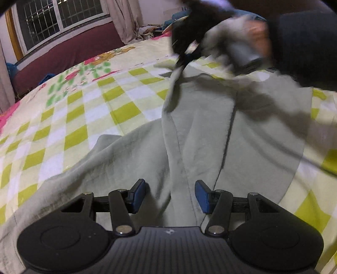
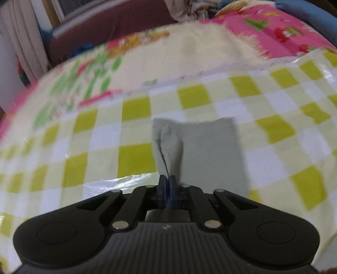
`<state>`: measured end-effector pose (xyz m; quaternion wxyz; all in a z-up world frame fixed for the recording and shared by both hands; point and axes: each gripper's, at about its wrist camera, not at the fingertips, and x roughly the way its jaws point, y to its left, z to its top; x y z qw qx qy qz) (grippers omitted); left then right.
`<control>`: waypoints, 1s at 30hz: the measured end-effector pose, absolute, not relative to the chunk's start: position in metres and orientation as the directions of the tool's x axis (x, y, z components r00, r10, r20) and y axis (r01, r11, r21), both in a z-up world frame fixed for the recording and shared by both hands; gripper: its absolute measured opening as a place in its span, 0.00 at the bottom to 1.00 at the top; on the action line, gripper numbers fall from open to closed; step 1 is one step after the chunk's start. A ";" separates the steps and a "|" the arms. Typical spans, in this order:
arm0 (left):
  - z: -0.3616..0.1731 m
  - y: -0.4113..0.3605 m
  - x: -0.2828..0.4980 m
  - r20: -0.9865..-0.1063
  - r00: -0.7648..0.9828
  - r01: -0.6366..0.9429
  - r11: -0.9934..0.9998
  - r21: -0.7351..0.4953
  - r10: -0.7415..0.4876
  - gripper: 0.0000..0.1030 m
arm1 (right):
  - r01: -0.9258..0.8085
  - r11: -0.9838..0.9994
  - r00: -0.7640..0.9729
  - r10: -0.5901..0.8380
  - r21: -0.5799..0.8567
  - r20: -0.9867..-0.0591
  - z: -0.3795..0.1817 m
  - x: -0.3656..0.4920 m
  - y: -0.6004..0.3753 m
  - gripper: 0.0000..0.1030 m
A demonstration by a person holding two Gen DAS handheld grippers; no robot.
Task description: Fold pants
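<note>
Pale grey-green pants (image 1: 200, 130) lie spread on a bed with a yellow-green checked sheet (image 1: 73, 118). My left gripper (image 1: 170, 195) is open, low over the pants with cloth between its blue pads, not clamped. My right gripper (image 2: 167, 189) is shut on a pinched corner of the pants (image 2: 168, 147) and holds that end lifted above the sheet (image 2: 134, 156). In the left wrist view the right gripper (image 1: 181, 60) shows blurred at the far end of the pants, lifting an edge, with the person's hand (image 1: 259, 35) behind it.
A dark red headboard or sofa back (image 1: 69, 50) and a barred window (image 1: 52, 16) stand beyond the bed. Curtains (image 1: 126, 19) hang at the back. A pink printed border (image 2: 280, 29) runs along the sheet's far right.
</note>
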<state>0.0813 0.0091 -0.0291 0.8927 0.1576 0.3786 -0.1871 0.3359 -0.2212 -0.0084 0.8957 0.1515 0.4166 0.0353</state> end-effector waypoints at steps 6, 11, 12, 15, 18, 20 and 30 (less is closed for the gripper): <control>-0.014 -0.019 0.070 -0.711 0.656 0.500 0.851 0.159 -0.253 0.64 | 0.119 0.842 0.786 0.244 0.526 -0.568 0.048 0.199 -0.346 0.03; -0.019 -0.061 0.058 -0.727 0.632 0.574 0.792 0.207 -0.268 0.64 | 0.314 0.784 0.758 0.132 0.535 -0.638 0.014 0.116 -0.425 0.04; -0.022 -0.070 0.055 -0.735 0.626 0.587 0.778 0.225 -0.260 0.64 | 0.361 0.750 0.741 0.130 0.554 -0.659 -0.002 0.106 -0.437 0.04; -0.029 -0.088 0.049 -0.752 0.616 0.615 0.740 0.273 -0.234 0.64 | 0.427 0.671 0.718 0.156 0.606 -0.678 -0.037 0.085 -0.457 0.04; -0.032 -0.097 0.045 -0.753 0.626 0.624 0.710 0.327 -0.204 0.64 | 0.414 0.691 0.718 0.151 0.592 -0.679 -0.043 0.079 -0.456 0.10; -0.033 -0.101 0.045 -0.755 0.627 0.627 0.699 0.342 -0.193 0.64 | 0.395 0.705 0.730 0.148 0.589 -0.667 -0.040 0.081 -0.457 0.10; -0.031 -0.109 0.051 -0.764 0.616 0.639 0.688 0.343 -0.192 0.64 | 0.083 0.974 0.765 0.074 0.211 -0.640 -0.008 0.084 -0.425 0.54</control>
